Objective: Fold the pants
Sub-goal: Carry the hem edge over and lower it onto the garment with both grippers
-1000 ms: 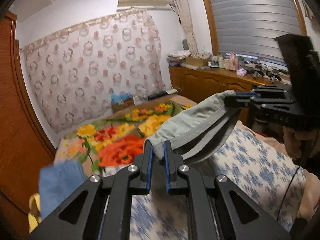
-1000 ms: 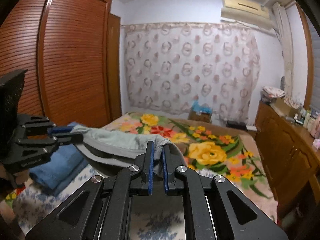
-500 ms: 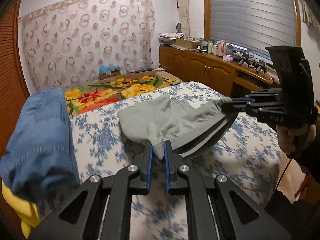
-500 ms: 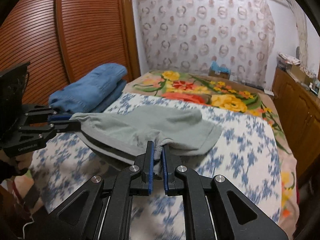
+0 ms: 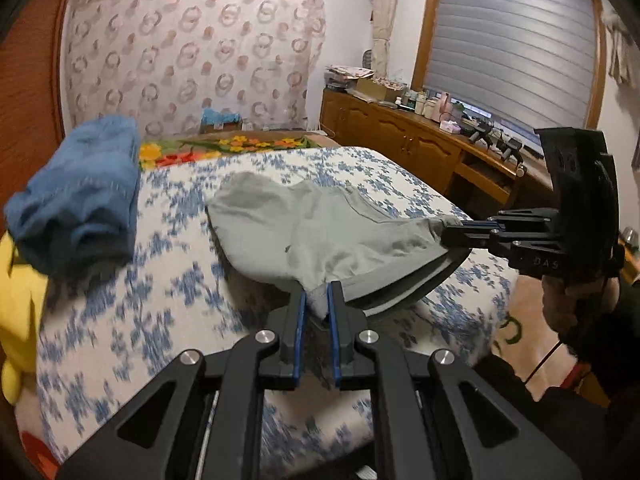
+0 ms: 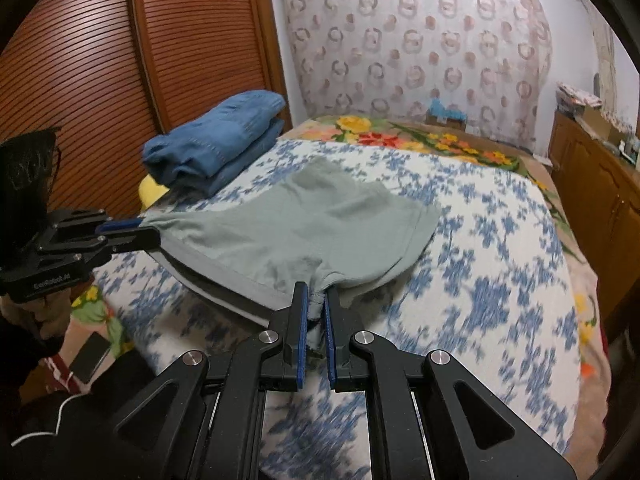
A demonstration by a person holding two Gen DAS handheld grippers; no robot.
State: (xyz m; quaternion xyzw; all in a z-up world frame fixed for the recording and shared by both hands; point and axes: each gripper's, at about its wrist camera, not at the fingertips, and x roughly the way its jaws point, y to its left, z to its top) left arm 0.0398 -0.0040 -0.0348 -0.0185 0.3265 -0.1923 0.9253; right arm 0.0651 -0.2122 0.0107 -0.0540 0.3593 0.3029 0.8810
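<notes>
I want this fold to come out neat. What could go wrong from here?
1. The grey pants are pinched only at two waistband corners by the left hand-held gripper and the right hand-held gripper; a corner might slip.
2. The slack waistband sags between them and could crease.
3. The folded blue jeans lie close by and might get nudged.

Your left gripper (image 5: 317,300), right gripper (image 6: 316,300): black angular frames, silver screws, blue-lined fingers (image 5: 298,320); dark sleeves.

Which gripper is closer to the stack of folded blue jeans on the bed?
Left. The left gripper holds the grey shorts at the corner on the folded blue jeans' side of the bed; the right gripper grips the opposite corner, farther away.
</notes>
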